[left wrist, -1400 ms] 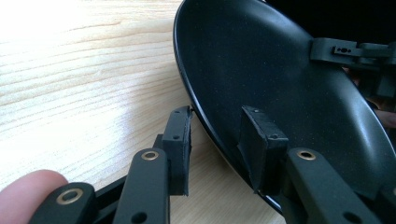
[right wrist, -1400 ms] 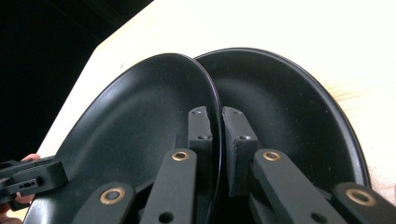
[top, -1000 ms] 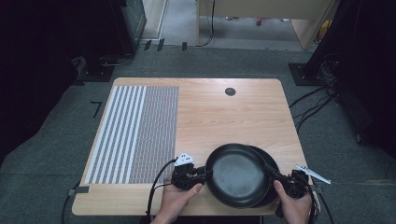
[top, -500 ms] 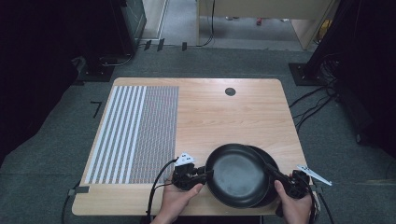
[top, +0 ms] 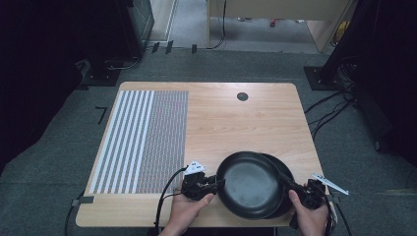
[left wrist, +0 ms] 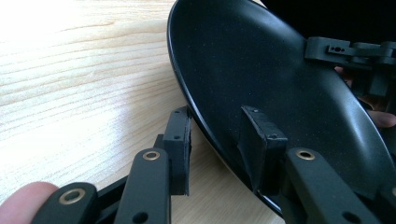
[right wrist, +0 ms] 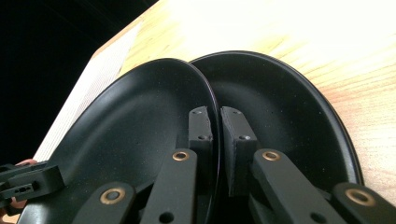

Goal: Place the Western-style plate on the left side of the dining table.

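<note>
Presently dealing with the upper plate (top: 246, 184), black, raised at a slant above the lower plate (top: 286, 169) and overlapping most of it, by the near right corner of the table (top: 236, 123). Pinched at two opposite rim spots: by the left hand-held gripper (top: 216, 184) at the rim's left side, one pad under and one pad inside the dish, and by the right hand-held gripper (top: 290, 183) at the rim's right side, pads pressed close on the thin edge.

Likely to slip: glossy glaze, a narrow bite on the lip, and a left-hand grip that looks loose in the left gripper view, with the outer pad barely meeting the rim. Could pivot about the right-hand pinch and drop onto the lower plate, chipping or clattering. Could also drag the lower plate along if lifted unevenly, or nudge it off the near table edge, close by. Risky too to pull the two hands apart or twist them out of step, for fear of wrenching the rim free.

Hard to judge: whether the two plates touch anywhere under the overlap. Hidden: most of the lower plate and the underside of the upper one. Cut off at the bottom of the high view: both forearms. Too dark to read: the surroundings beyond the striped mat (top: 142, 142).
</note>
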A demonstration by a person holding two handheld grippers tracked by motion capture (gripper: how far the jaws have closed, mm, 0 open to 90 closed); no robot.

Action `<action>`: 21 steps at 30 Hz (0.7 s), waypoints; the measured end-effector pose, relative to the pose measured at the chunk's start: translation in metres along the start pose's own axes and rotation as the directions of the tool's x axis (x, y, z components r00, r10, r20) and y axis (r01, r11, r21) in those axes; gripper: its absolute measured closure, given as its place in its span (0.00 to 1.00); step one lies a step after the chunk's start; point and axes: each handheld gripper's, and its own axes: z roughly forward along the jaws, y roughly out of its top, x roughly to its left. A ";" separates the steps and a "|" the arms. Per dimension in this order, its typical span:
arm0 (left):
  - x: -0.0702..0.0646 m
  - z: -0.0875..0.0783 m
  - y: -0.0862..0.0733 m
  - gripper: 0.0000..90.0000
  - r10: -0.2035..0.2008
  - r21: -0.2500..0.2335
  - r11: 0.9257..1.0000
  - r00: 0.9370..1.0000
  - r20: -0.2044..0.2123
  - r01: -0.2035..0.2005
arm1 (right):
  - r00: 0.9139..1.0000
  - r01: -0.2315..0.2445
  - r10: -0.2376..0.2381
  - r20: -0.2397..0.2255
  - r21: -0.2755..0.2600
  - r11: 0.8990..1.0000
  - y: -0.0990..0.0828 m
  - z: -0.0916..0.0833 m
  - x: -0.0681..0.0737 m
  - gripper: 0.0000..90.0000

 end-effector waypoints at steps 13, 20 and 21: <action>0.002 0.000 0.000 0.73 -0.012 0.000 1.000 1.000 0.010 0.012 | 0.999 -0.047 0.048 -0.024 0.012 0.999 0.000 0.001 -0.003 0.93; 0.002 0.000 -0.001 0.74 -0.039 -0.003 0.999 0.999 0.014 0.039 | 0.998 -0.067 0.067 -0.013 -0.001 0.998 -0.001 0.001 -0.001 0.94; 0.004 0.001 -0.002 0.75 -0.058 0.000 0.998 0.998 0.029 0.059 | 0.997 -0.076 0.076 -0.017 -0.004 0.997 -0.001 0.000 -0.001 0.94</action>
